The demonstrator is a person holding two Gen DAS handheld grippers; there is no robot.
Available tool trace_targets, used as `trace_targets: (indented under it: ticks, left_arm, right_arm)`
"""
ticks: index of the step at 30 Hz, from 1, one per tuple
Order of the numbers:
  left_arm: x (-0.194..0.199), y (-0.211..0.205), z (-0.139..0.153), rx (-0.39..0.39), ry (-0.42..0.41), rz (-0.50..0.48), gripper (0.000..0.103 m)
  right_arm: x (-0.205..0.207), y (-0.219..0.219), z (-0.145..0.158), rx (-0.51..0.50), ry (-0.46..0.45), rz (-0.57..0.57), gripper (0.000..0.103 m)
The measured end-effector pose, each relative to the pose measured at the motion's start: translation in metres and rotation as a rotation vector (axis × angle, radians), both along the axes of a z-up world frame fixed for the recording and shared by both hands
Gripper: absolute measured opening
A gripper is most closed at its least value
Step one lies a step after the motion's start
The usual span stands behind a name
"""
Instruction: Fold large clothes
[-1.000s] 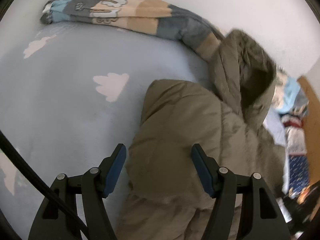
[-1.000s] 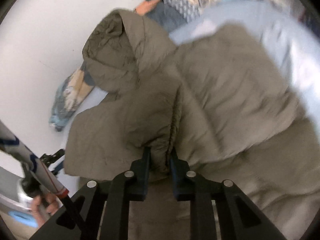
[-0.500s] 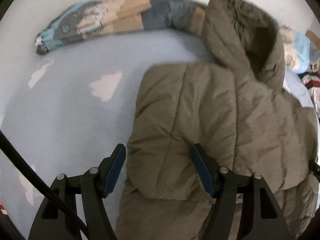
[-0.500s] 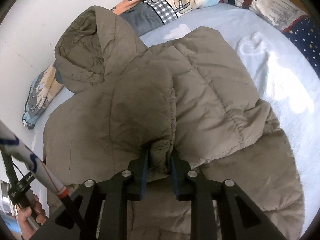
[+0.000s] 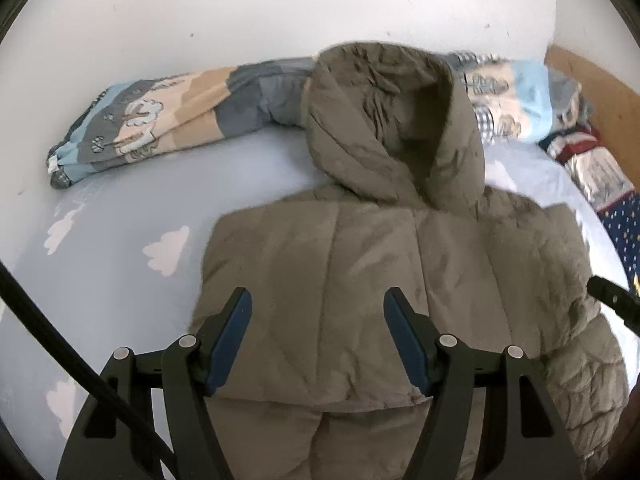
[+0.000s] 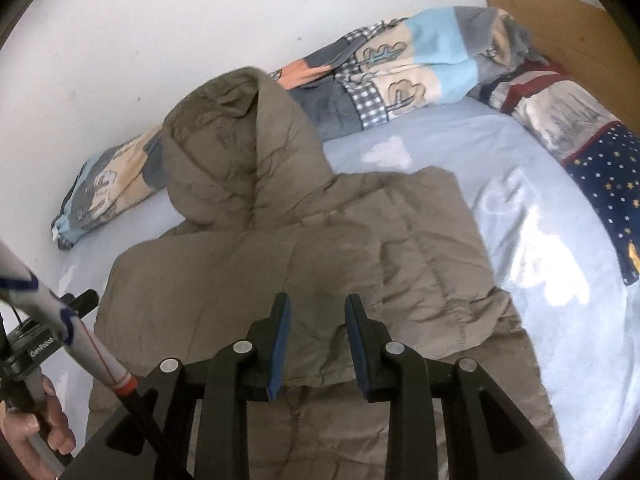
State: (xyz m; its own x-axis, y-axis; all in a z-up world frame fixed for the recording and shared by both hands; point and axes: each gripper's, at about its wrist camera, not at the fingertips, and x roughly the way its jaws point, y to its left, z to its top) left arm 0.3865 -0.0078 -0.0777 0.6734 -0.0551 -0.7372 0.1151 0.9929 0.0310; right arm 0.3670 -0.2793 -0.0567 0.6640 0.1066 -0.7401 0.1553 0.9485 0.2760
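An olive-brown puffy hooded jacket (image 5: 360, 272) lies flat on the light blue bed sheet (image 5: 120, 216), its hood (image 5: 384, 120) toward the wall. Its upper part is folded down over the lower part. My left gripper (image 5: 318, 312) is open wide above the jacket's folded edge, holding nothing. In the right wrist view the same jacket (image 6: 320, 248) fills the middle, hood (image 6: 240, 152) at upper left. My right gripper (image 6: 315, 312) is open over the folded edge, its jaws apart and empty.
A rolled patterned blanket (image 5: 160, 108) lies along the white wall behind the hood; it also shows in the right wrist view (image 6: 400, 64). A star-print pillow (image 6: 608, 184) sits at the right by the wooden headboard (image 6: 560, 24). The sheet (image 6: 540, 240) lies bare to the jacket's right.
My right gripper, shut on a jacket fold before, has opened and let it go. The jacket now lies flat. Both grippers have drawn back, showing more of the jacket.
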Motion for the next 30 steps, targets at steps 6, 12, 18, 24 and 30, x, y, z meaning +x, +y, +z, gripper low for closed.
trace_targets:
  ticks: [6,12,18,24,30]
  left_arm:
    - [0.006,-0.005,-0.021,0.005,0.044,-0.008,0.068]
    - [0.012,-0.002,-0.038,-0.012,0.091,-0.002,0.068]
    - [0.019,0.002,-0.054,-0.034,0.15,0.0,0.071]
    - [0.019,0.003,-0.058,-0.041,0.154,0.0,0.072]
    - [0.019,0.005,-0.058,-0.043,0.151,0.001,0.073]
  right_arm:
    - [0.005,-0.002,-0.011,0.006,0.019,0.018,0.03]
    - [0.012,0.0,-0.026,0.002,0.057,0.039,0.03]
    - [0.019,-0.001,-0.049,0.003,0.122,0.045,0.03]
    - [0.022,-0.002,-0.059,0.001,0.155,0.054,0.03]
    - [0.024,-0.002,-0.058,-0.002,0.164,0.051,0.03]
